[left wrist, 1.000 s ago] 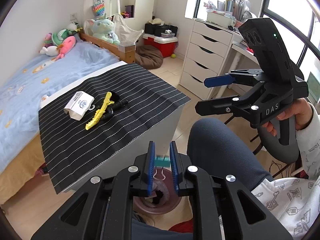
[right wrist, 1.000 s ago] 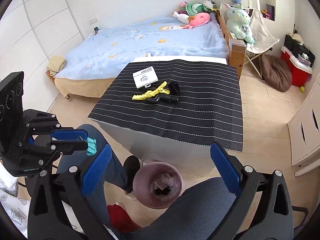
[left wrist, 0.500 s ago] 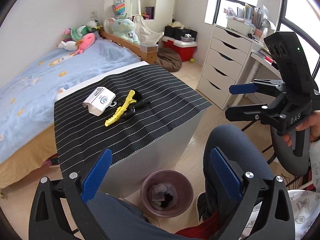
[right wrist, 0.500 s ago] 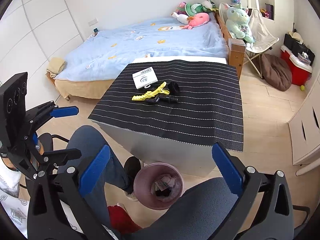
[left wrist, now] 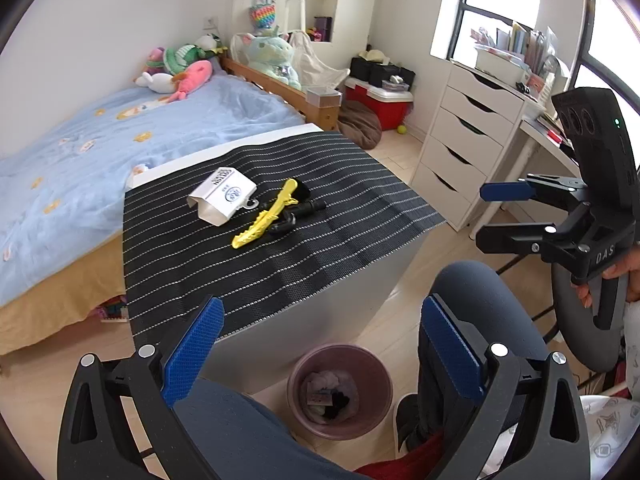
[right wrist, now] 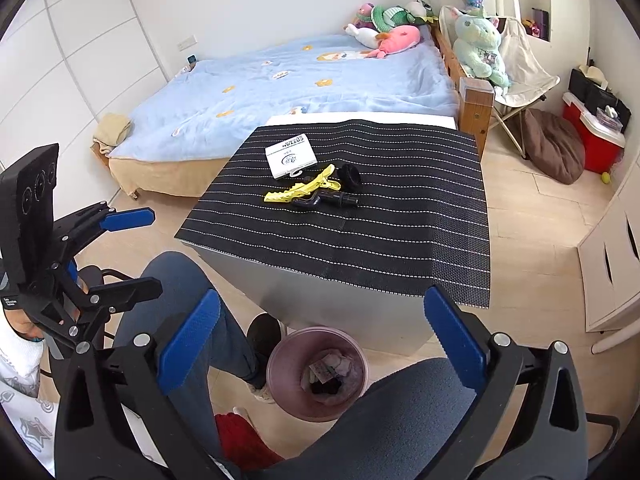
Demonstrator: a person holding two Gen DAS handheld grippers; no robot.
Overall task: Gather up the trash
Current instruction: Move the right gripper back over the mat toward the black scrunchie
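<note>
Left hand-held gripper (left wrist: 320,344): we hold it wide, nothing between its 2 blue pads, above the bin.
White carton (left wrist: 222,195): flat on the bench (left wrist: 288,264), on the striped mat, leftmost of the 3 items.
Yellow clip (left wrist: 266,213): just beside the carton, touching the black part (left wrist: 298,212) on its right.
Pink bin (left wrist: 340,390): on the floor between our knees, against the bench front, with scraps inside.
Right hand-held gripper (right wrist: 322,338): also wide, nothing held.
</note>
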